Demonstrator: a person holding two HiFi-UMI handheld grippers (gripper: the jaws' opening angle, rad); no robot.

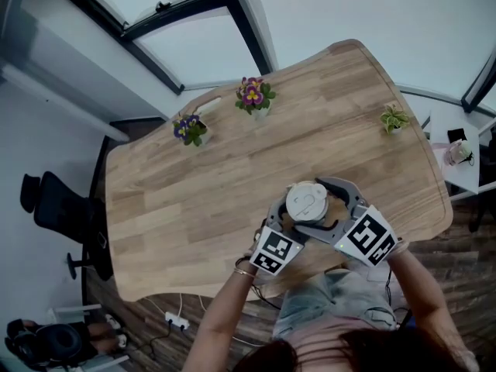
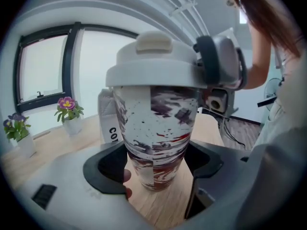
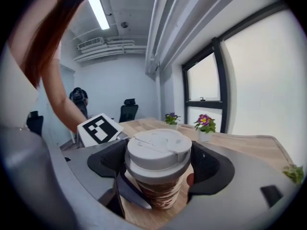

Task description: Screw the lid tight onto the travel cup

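Right, the travel cup [image 2: 156,128] is upright at the near edge of the wooden table [image 1: 178,200], just in front of the person; can't tell if its base touches the wood. The white lid [image 3: 158,150] sits on top of it, level. The left gripper [image 2: 156,169] has its jaws closed in on the cup's lower body, dark pads vs. both sides of the speckled red-and-dark wall. The right gripper [image 3: 158,164] comes in from the opp. side, higher up; its jaws are pressed onto the lid's rim, one pad each side. Both marker cubes face up twd. the head cam. Three small potted plants [image 1: 254,95] stand along the table's far edge, well apart from the cup; a black office chair [image 1: 54,208] is off to the left.
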